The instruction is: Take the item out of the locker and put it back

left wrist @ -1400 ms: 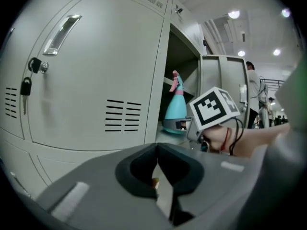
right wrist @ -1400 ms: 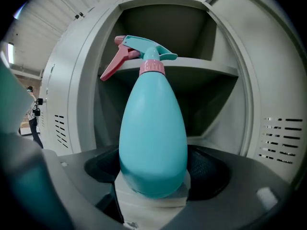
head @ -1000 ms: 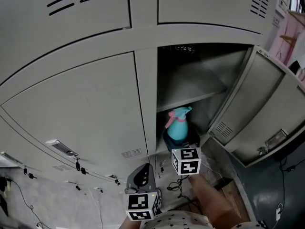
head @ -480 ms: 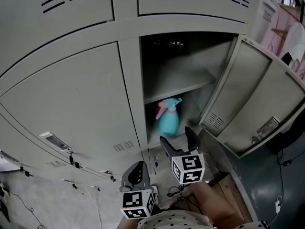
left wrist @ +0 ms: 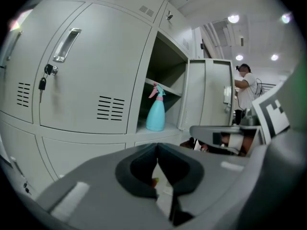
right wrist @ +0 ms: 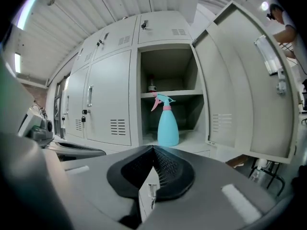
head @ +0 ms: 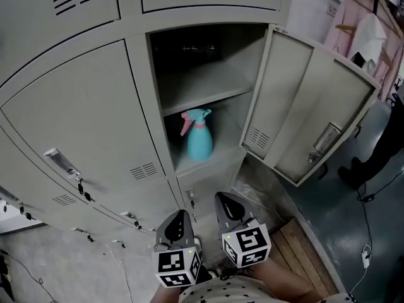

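Note:
A teal spray bottle [head: 199, 142] with a pink trigger stands upright on the floor of the open locker compartment [head: 218, 158], under its shelf [head: 202, 96]. Nothing holds it. It also shows in the left gripper view as the same bottle [left wrist: 156, 113] and straight ahead in the right gripper view [right wrist: 168, 124]. My right gripper [head: 221, 199] is shut and empty, well short of the locker and below it; its jaws [right wrist: 153, 149] meet in a point. My left gripper [head: 180, 214] hangs beside it, also shut with nothing in it [left wrist: 157, 145].
The locker door [head: 303, 112] swings wide open to the right. Closed lockers [head: 76, 125] with a handle and hanging keys fill the left. A small dark item [right wrist: 152, 86] sits on the upper shelf. A person [left wrist: 246, 87] stands beyond the door. Wooden boards [head: 309, 257] lie below right.
My right gripper drew back from the bottle, out of the locker and down towards me, and its jaws closed empty. The bottle stays standing in the compartment. The view shifted so the locker sits further left.

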Action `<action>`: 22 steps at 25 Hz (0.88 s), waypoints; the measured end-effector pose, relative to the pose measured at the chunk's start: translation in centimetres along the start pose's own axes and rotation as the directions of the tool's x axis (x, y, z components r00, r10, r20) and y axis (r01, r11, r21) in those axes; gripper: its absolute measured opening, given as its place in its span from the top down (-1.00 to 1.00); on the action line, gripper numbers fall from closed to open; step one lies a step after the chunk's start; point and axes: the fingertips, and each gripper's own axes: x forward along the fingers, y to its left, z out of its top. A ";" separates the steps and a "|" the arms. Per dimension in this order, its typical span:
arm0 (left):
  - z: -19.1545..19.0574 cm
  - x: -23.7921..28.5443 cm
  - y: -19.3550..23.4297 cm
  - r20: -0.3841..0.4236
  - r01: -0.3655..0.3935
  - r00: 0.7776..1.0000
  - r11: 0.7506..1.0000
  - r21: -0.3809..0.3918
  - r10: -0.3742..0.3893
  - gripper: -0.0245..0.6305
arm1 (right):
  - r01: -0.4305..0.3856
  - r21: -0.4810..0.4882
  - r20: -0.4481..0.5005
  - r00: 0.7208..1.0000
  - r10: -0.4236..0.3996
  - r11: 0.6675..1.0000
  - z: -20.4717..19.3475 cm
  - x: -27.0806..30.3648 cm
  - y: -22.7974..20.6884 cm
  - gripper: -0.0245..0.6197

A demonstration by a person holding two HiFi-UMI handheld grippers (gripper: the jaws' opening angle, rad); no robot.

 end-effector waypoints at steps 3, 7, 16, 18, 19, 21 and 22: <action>-0.5 -1.3 -1.1 0.004 0.005 1.000 1.000 0.003 -0.005 0.91 | -0.010 0.031 -0.015 1.000 0.011 0.999 -1.1 -2.2 0.6 0.92; -1.5 -2.8 -2.0 -0.002 0.008 1.000 1.000 0.005 -0.008 0.91 | -0.019 0.048 -0.027 0.999 0.021 0.999 -2.2 -4.5 1.4 0.93; -2.0 -4.7 -2.7 0.010 0.011 1.000 1.000 0.021 -0.011 0.91 | -0.027 0.055 -0.024 0.999 0.028 0.998 -2.7 -6.6 2.6 0.93; -2.1 -5.0 -2.7 0.010 0.010 1.000 1.000 0.022 -0.010 0.91 | -0.025 0.053 -0.023 0.999 0.026 0.998 -2.8 -6.8 2.7 0.93; -2.1 -5.1 -2.6 0.009 0.010 1.000 1.000 0.022 -0.010 0.91 | -0.024 0.052 -0.024 0.999 0.025 0.998 -2.8 -6.9 2.8 0.93; -2.2 -5.3 -2.7 0.008 0.011 1.000 1.000 0.022 -0.011 0.91 | -0.023 0.048 -0.026 0.999 0.024 0.999 -3.0 -7.2 3.0 0.93; -2.2 -5.4 -2.7 0.009 0.012 1.000 1.000 0.023 -0.012 0.91 | -0.022 0.047 -0.027 0.999 0.024 0.999 -3.0 -7.3 3.1 0.93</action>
